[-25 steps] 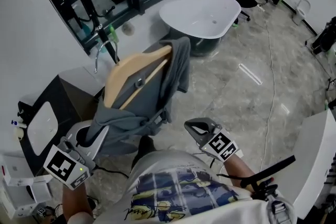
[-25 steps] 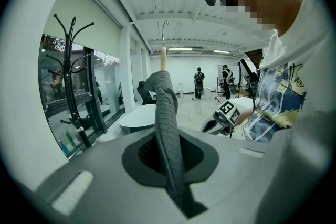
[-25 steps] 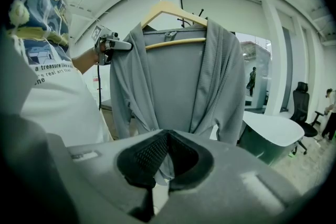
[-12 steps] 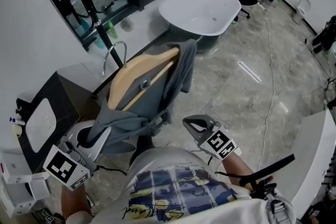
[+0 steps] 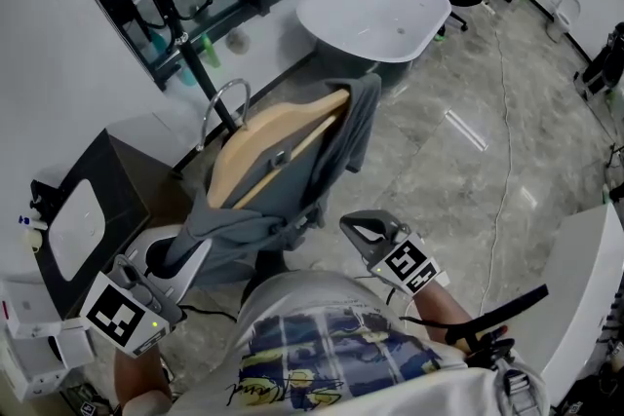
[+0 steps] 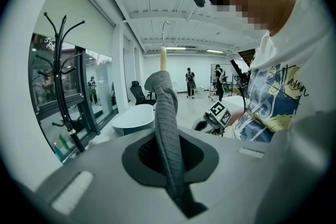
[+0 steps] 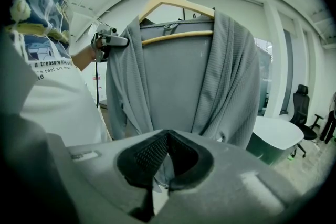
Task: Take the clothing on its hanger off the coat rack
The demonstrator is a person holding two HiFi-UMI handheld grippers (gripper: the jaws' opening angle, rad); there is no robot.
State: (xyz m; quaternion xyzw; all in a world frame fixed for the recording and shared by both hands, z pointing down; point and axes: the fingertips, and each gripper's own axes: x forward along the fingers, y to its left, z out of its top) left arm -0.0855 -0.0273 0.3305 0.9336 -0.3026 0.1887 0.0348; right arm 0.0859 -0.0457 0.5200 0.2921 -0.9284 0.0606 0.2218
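Between the jaws of the left gripper (image 6: 173, 157) runs a band of grey ribbed knit, an edge of the grey cardigan (image 6: 165, 105). The jaws are pressed together on it, and the cloth climbs from the pinch over the end of the wooden hanger (image 6: 163, 57).

From the head view, the left gripper (image 5: 171, 258) sits low at the left with gathered fabric bunched at its tip. From there the cardigan (image 5: 336, 146) stretches up and away over the tilted hanger (image 5: 258, 136), whose metal hook (image 5: 219, 102) curves out on the far side. The black coat rack (image 5: 185, 39) stands by the dark-framed window. In the left gripper view the coat rack (image 6: 62, 92) is off to the left, apart from the garment.

To the right, the right gripper (image 5: 363, 231) is near the cardigan's lower edge; I cannot tell whether it touches. Its own view shows its jaws (image 7: 163, 165) pressed together with nothing clamped in them. The cardigan (image 7: 178, 81) hangs open-fronted just ahead on the hanger (image 7: 178, 35), and the hem shows beyond the hollow in the jaws. The left gripper (image 7: 110, 39) is at the garment's shoulder edge there.

Farther off, a white bathtub (image 5: 375, 19) stands on the marble floor (image 5: 468, 190).
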